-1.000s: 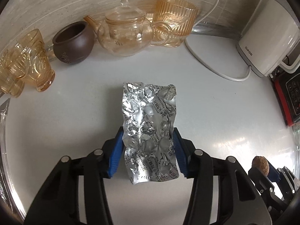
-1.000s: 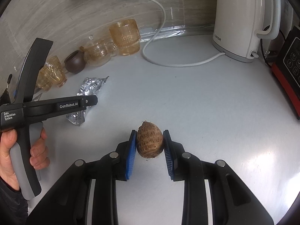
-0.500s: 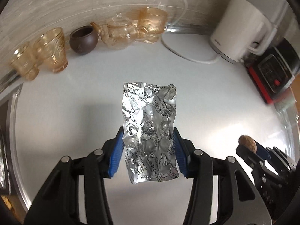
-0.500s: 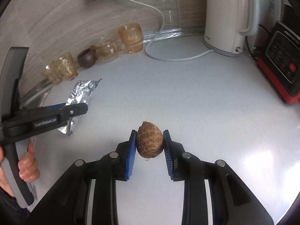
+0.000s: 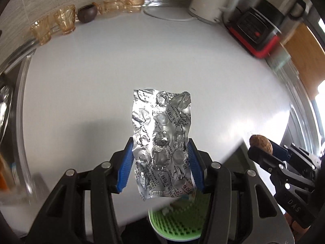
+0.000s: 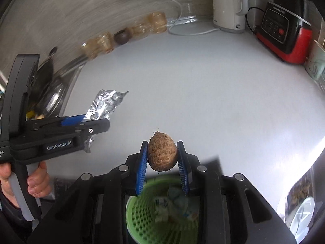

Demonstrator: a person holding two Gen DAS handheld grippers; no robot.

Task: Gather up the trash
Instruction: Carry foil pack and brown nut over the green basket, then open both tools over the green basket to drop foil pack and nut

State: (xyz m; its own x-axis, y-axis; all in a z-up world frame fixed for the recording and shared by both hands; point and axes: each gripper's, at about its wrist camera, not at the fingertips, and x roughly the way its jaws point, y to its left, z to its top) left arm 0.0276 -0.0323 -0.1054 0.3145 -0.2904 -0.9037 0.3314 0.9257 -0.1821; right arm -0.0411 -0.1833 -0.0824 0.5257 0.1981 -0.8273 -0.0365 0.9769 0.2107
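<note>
Both claws, gripping foil pack (image 5: 161, 142) and hairy root (image 6: 161, 154), now overhang green bin (image 6: 142, 219).

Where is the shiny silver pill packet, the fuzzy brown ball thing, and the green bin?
Silver pill packet (image 5: 161, 142), left wrist view: middle of the crumpled foil.
Fuzzy brown ball (image 6: 161, 152), right wrist view: centre of its hairy skin.
Green bin (image 6: 146, 219), right wrist view: inner perforated wall, left side.

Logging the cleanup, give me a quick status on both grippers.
Left gripper shut on foil blister pack. Right gripper shut on brown husk. Green bin below both, nothing blocking.
</note>
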